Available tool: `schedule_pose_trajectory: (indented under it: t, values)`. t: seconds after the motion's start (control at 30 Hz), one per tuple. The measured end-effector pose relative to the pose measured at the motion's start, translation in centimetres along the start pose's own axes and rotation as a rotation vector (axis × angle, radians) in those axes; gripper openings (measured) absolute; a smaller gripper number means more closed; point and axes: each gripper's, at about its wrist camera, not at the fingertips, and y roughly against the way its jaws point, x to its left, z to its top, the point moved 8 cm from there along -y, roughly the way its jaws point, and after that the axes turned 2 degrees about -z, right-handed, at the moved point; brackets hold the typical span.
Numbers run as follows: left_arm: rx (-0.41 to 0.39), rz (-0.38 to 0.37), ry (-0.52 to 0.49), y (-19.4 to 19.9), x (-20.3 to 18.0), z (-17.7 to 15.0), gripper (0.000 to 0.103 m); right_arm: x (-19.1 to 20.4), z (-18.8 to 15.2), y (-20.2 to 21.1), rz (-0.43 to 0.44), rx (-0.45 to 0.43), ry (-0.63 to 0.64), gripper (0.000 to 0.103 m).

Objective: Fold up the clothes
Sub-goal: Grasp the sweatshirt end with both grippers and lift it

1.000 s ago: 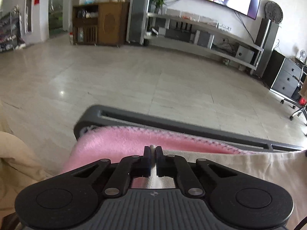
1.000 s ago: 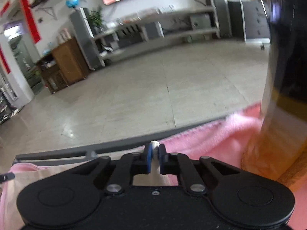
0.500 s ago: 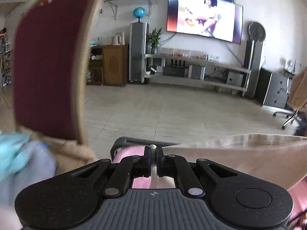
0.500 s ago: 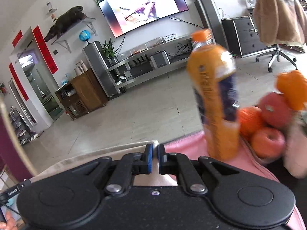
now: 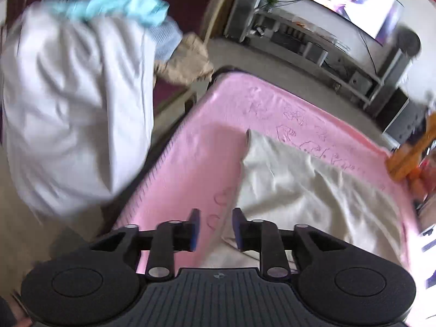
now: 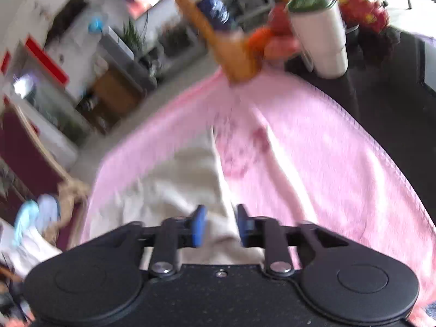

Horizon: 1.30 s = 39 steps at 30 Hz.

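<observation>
Cream garment (image 5: pixel 308 188) lay spread on the pink towel (image 5: pixel 207 147) that covered the counter (image 6: pixel 387 125); it filled the lower right of the left wrist view and the lower left of the right wrist view. Wrinkled, one corner pointing toward the far edge of the towel. Whether it lay in one layer or already doubled over could not be told from the creases.

Left tool (image 5: pixel 215 229) stood with a narrow gap between its blue pads, nothing between them, poised just above the garment's near left edge. Right tool (image 6: pixel 220 226) likewise parted and empty, over the garment's near right edge. Judgement: the two sat at opposite sides of the near hem, which suits either letting go of the cloth or taking a fresh grip there; the views fit both.

Towel probably served as a clean, soft work surface. It bore purple line drawings (image 5: pixel 297 133), too blurred to read as words.

Pile of other clothes, white and light blue (image 5: pixel 79 103), hung over a chair in the upper left of the left view, likely kept off the work area.

Orange drink bottle (image 6: pixel 218 27), fruit (image 6: pixel 272 38) and a white cup (image 6: pixel 321 38) crowded the top of the right view. Bottle label dark blue, text unreadable.
</observation>
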Motion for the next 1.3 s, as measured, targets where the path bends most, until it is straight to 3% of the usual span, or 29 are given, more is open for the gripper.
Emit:
schedule_pose_trajectory:
  t: [0.1, 0.23, 0.63, 0.93, 1.1, 1.3]
  values:
    - [0.066, -0.058, 0.088, -1.7, -0.9, -0.5, 0.026, -1.4, 0.2, -0.7, -0.027, 0.002, -0.098, 0.034]
    - [0.119, -0.080, 0.165, -3.2, -1.1, -1.3, 0.027, -1.4, -0.6, -2.4, 0.053, 0.074, -0.234, 0.034]
    - [0.248, -0.121, 0.380, -5.0, 0.9, -3.5, 0.033, 0.9, -3.3, -3.8, 0.063, 0.145, -0.208, 0.037]
    - [0.201, -0.146, 0.483, -5.9, 1.0, -2.6, 0.035, 1.1, -3.3, -4.1, 0.060, 0.140, -0.222, 0.038]
    - [0.136, -0.204, 0.442, -4.0, 0.3, -1.8, 0.034, 0.0, -3.0, -3.9, 0.053, 0.132, -0.263, 0.038]
    - [0.162, -0.216, 0.456, -4.8, 0.1, -1.9, 0.034, -1.0, -2.8, -3.8, 0.054, 0.128, -0.314, 0.039]
